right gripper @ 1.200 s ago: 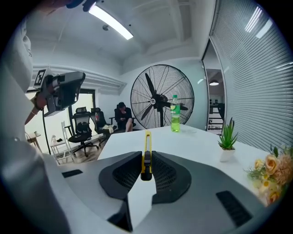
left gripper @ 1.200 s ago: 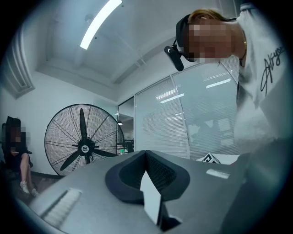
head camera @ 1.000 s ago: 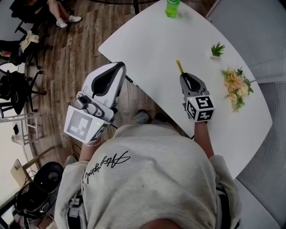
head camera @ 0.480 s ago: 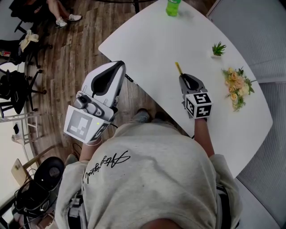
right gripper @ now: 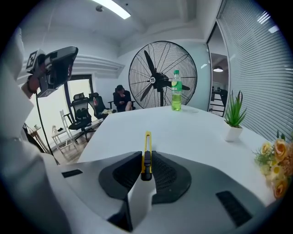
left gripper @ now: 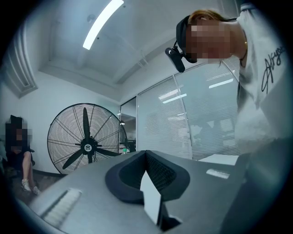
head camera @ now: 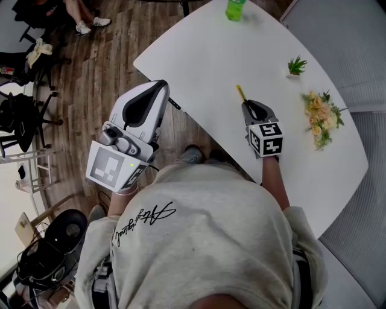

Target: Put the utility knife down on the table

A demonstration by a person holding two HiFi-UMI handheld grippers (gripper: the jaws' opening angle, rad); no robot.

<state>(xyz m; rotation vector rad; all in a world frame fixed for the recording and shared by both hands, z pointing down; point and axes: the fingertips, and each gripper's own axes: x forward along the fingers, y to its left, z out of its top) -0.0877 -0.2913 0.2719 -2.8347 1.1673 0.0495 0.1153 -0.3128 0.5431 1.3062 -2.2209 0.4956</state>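
The utility knife (head camera: 241, 92) is slim and yellow with a black slider. My right gripper (head camera: 250, 107) is shut on its rear end, over the near side of the white table (head camera: 241, 54). In the right gripper view the knife (right gripper: 147, 145) sticks forward from between the pads, its tip just above the tabletop (right gripper: 192, 135), tilted downward. My left gripper (head camera: 158, 90) hangs off the table's left edge over the wooden floor. In the left gripper view its jaws meet at the tip (left gripper: 145, 153) with nothing between them.
A green bottle (head camera: 234, 9) stands at the table's far end, a small potted plant (head camera: 294, 66) and a bunch of flowers (head camera: 318, 117) at the right. A large standing fan (right gripper: 162, 75) and office chairs (head camera: 21, 117) are beyond. A seated person's legs (head camera: 81, 18) show at the top left.
My right gripper has sunk a little toward the table, tipping downward, with the knife still held. The left gripper has stayed where it was.
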